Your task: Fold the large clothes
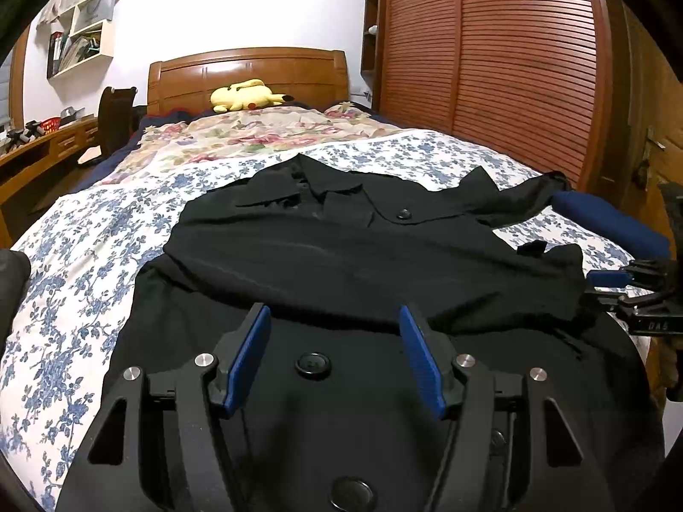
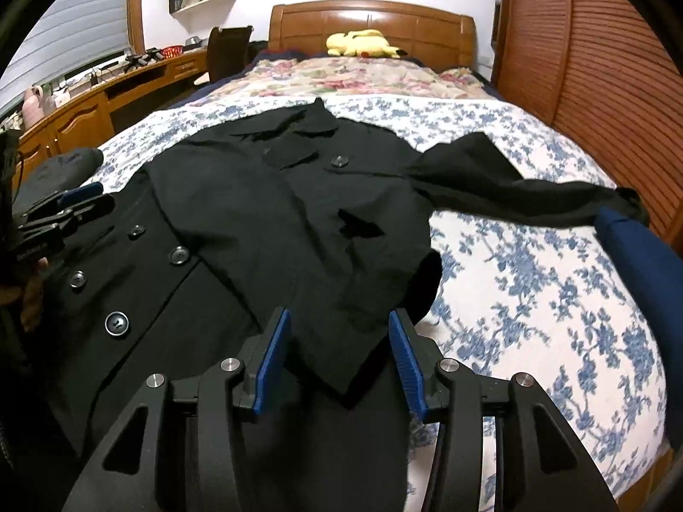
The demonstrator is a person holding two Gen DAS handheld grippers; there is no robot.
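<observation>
A large black buttoned coat (image 1: 341, 256) lies spread on the blue-and-white floral bedspread (image 1: 85, 256). One sleeve is folded across its chest; the other stretches away beyond the right gripper's (image 2: 339, 354) outer finger. Both the right gripper and the left gripper (image 1: 335, 345) hover released, fingers spread, over the coat's lower half. Far ahead of both, a yellow plush toy (image 2: 363, 45) rests against the wooden headboard (image 2: 427, 25).
</observation>
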